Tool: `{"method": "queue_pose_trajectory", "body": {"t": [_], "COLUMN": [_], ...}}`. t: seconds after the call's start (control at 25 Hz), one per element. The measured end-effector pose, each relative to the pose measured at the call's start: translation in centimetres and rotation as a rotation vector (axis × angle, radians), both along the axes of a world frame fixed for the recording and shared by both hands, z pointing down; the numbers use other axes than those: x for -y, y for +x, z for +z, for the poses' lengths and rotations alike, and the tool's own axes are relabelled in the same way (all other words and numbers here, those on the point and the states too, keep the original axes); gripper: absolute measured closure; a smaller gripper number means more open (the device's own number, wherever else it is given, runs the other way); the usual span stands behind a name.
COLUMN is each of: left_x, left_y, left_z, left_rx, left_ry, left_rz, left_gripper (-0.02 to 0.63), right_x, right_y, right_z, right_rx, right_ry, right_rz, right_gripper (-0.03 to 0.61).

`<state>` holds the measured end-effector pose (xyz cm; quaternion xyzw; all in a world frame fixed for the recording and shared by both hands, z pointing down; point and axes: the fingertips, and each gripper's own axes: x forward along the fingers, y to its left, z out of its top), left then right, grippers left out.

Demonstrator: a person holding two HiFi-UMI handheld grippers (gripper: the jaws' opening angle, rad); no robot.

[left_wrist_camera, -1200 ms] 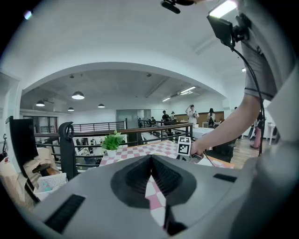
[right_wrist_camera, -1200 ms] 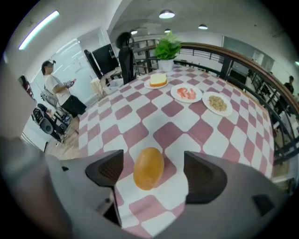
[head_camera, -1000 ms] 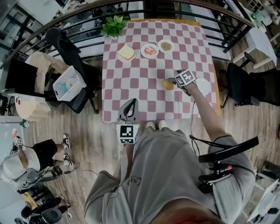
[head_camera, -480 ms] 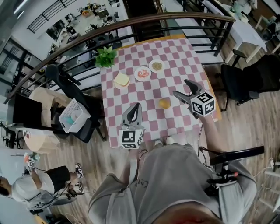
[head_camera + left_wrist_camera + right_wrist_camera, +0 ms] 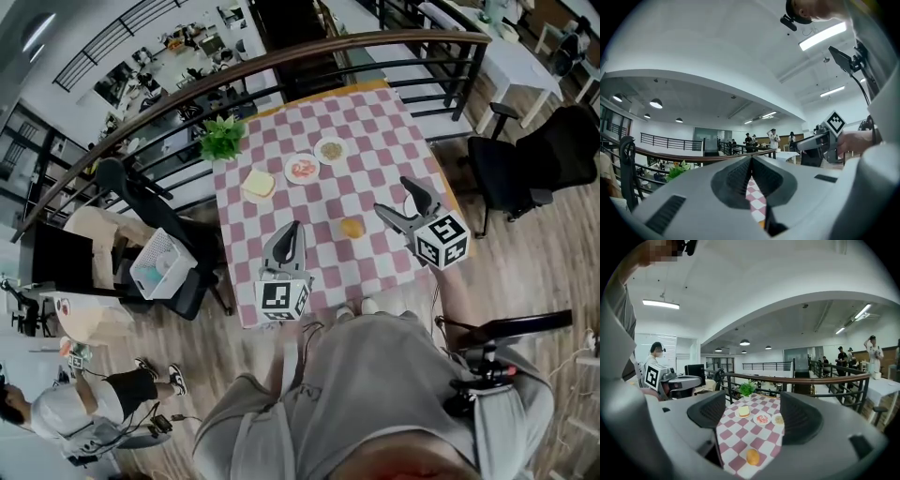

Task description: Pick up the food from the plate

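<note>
So here's where we're at: both grippers are hovering over the near edge of the table [image 5: 375, 103], not touching anything. The right gripper [image 5: 390, 195] has its jaws spread wide with nothing in them, and the left gripper [image 5: 292, 230] has its jaws pressed together, also empty. The closest food is a round orange thing, we reckon a bun [image 5: 352, 228], sitting on the checked cloth rather than on a plate, just left of the right gripper and lined up between its jaws in the right gripper view. Further back, near the plant [image 5: 223, 141], are three small plates: a sandwich [image 5: 258, 183], something red [image 5: 302, 170] and something brownish [image 5: 330, 149]; the last two are too small for us to name. Our guess is the bun is light and a bit squashy, and being round it'll roll if nudged from one side, so we'd come down over it and close across its widest part, gently. The sandwich looks soft and layered, so we'd pinch it by its sides, low enough to catch the bottom slice, or the top will slide off.
</note>
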<state>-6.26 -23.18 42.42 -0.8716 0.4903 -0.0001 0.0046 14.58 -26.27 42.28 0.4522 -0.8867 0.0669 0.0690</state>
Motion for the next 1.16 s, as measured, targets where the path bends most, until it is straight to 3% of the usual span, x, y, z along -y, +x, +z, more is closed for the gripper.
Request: {"method": "queue_pose_trajectory", "body": {"t": [0.04, 0.08, 0.12, 0.2, 0.4, 1.16], "left_x": [-0.1, -0.1, -0.1, -0.1, 0.1, 0.7], "left_y": [-0.2, -0.4, -0.7, -1.2, -2.2, -2.3], "left_z": [0.1, 0.2, 0.2, 0.3, -0.1, -0.8], "left_rx": [-0.005, -0.010, -0.015, -0.021, -0.033, -0.064], "left_ry": [-0.004, -0.008, -0.011, -0.016, -0.002, 0.015], "left_rz": [-0.004, -0.009, -0.015, -0.031, -0.067, -0.073], "left_gripper": [0.606, 0.606, 0.606, 0.606, 0.606, 0.606], "right_x": [0.0, 0.0, 0.0, 0.0, 0.3, 1.0], "right_y": [0.2, 0.5, 0.8, 1.0, 0.3, -0.8], "right_z": [-0.3, -0.7, -1.3, -2.2, -2.4, -2.4], "right_rx": [0.001, 0.005, 0.011, 0.017, 0.008, -0.011], "right_ry": [0.018, 0.044, 0.073, 0.120, 0.134, 0.166], "right_rz": [0.019, 0.043, 0.066, 0.091, 0.081, 0.057], "right_gripper": [0.208, 0.268, 0.371, 0.461, 0.539, 0.563]}}
